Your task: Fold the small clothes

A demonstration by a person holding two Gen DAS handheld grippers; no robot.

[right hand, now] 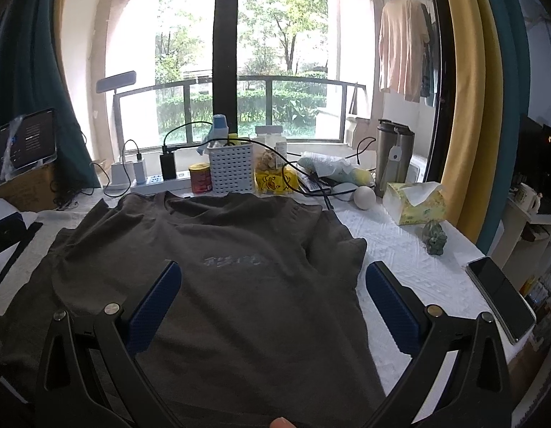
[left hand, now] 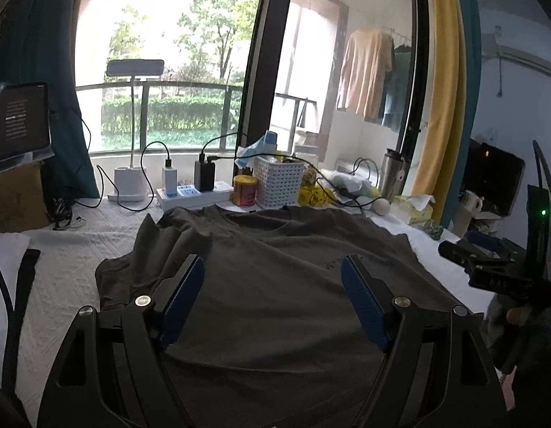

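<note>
A dark grey T-shirt (left hand: 275,285) lies spread front-up on the white-covered table, collar toward the window. Its left sleeve is rumpled. In the right wrist view the same T-shirt (right hand: 218,285) shows faint pale lettering on the chest. My left gripper (left hand: 273,267) hovers open over the shirt's lower middle, nothing between its blue pads. My right gripper (right hand: 272,274) is open too, over the shirt's right side, with its right finger (right hand: 389,303) above the white cloth past the hem edge. The right gripper's body (left hand: 504,267) shows at the far right of the left wrist view.
Along the window side stand a white basket (right hand: 231,169), a red can (right hand: 200,177), a power strip (left hand: 193,192) with chargers and cables, a lamp (left hand: 131,178), a steel flask (right hand: 393,157), a tissue box (right hand: 416,203) and a white ball (right hand: 364,197). A phone (right hand: 500,297) lies at the right edge.
</note>
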